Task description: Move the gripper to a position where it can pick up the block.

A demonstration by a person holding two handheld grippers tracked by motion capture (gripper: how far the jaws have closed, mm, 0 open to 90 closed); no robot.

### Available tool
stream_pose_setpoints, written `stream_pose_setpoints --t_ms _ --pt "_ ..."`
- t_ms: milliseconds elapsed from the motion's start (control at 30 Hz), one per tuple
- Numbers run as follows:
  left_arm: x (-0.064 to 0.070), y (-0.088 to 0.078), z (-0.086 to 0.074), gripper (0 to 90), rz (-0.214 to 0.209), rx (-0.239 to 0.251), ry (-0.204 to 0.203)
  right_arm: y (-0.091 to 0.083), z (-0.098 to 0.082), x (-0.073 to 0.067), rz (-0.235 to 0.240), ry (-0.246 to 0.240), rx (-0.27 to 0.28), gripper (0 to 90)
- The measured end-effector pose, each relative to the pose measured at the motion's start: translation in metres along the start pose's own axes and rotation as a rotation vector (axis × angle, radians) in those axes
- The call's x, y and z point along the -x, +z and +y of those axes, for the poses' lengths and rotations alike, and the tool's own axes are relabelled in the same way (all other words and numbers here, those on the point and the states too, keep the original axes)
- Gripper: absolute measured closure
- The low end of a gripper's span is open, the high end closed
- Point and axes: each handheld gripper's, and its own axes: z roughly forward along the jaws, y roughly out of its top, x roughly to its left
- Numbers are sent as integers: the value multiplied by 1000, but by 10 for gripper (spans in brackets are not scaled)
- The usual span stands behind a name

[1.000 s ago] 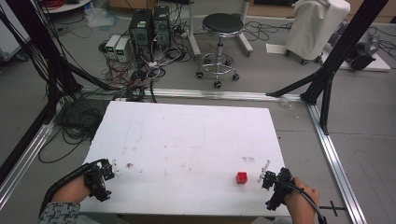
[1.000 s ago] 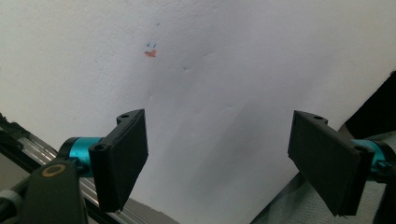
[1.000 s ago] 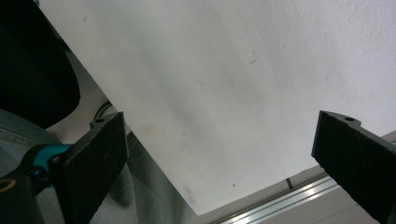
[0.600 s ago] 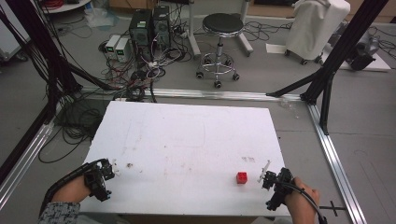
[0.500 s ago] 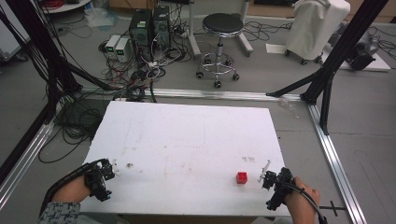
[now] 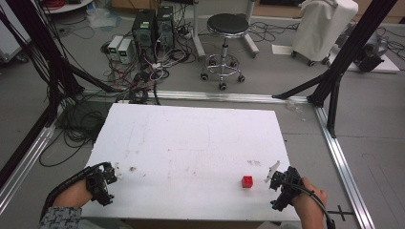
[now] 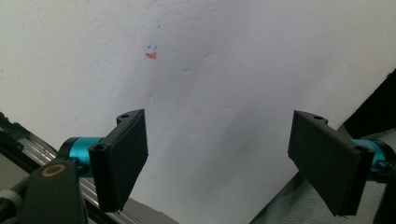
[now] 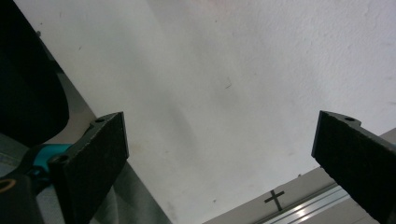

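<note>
On the white table, a small red cube, upright.

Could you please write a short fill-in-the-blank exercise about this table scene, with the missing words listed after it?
1. The small cube on the white table has the colour ____.
2. The cube lies nearer to the ____ tool than to the other one.
3. The jaws of the left tool stand ____, with nothing between them.
4. On the floor beyond the table stands a round black ____ on wheels.

Missing words: red; right; open; stool
</note>
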Motion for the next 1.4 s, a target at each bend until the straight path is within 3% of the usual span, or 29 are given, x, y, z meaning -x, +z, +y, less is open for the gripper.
stream_pose_setpoints --t_ms 167,633,667,700,733,1167,1400 --pt "0 2 0 203 -2 -1 3 2 5 3 29 -36 23 30" --pt "1 3 1 203 -4 5 -2 -1 17 15 3 -109 20 30" --pt "0 3 1 203 -8 4 -2 -1 20 15 1 -140 15 30" --pt "1 3 1 203 -5 5 -2 -1 20 15 1 -140 15 30" --pt "1 4 1 203 -11 3 -2 -2 24 15 5 -177 23 30" --pt "1 6 1 203 -13 -4 5 4 47 19 4 -267 0 30" --pt "2 7 3 203 -13 1 11 10 64 19 34 -345 -1 30"
